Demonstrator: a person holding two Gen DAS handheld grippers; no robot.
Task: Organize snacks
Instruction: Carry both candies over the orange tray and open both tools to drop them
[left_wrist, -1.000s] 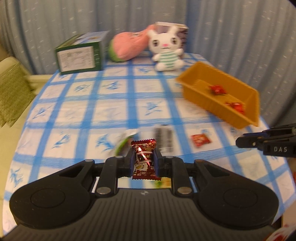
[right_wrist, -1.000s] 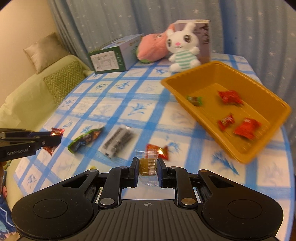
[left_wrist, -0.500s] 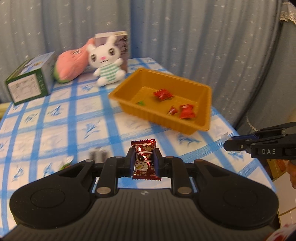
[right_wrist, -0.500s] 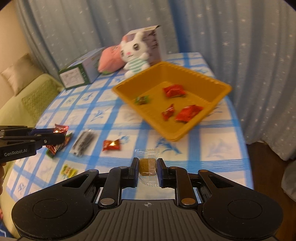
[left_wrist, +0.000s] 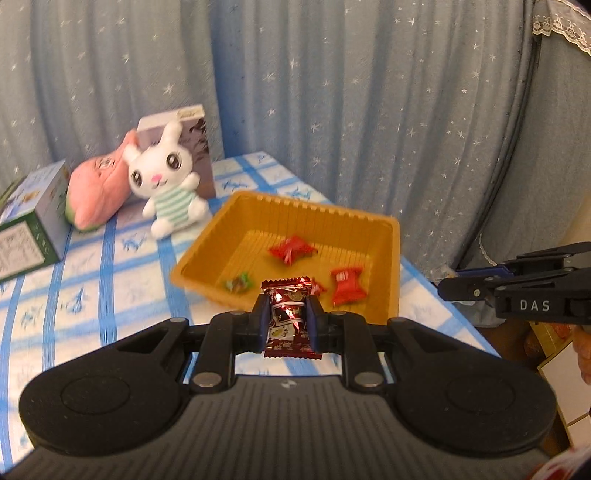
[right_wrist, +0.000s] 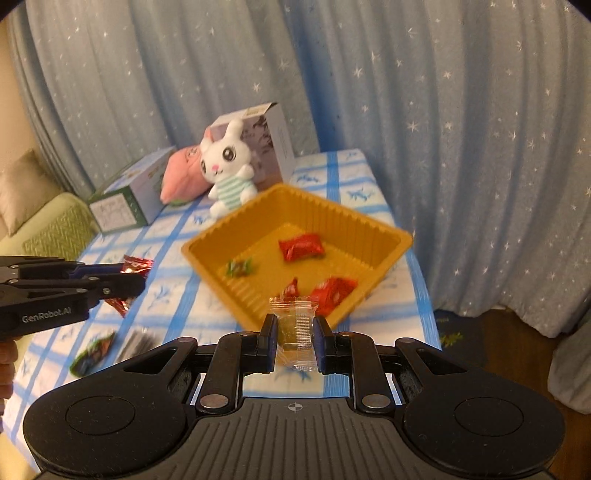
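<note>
Left fingers: I had them clenched on the dark red candy, upright.
Right fingers: clamped on my clear-wrapped sweet.
Orange tray: lay just above both in frame, ahead; right looked nearer.

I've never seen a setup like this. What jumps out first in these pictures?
An orange tray on the blue checked tablecloth, a few red sweets inside. Behind it sits a white toy rabbit. Up close, each hand-held gripper pinches a sweet: the left a dark red one, the right a clear-wrapped one.
</note>
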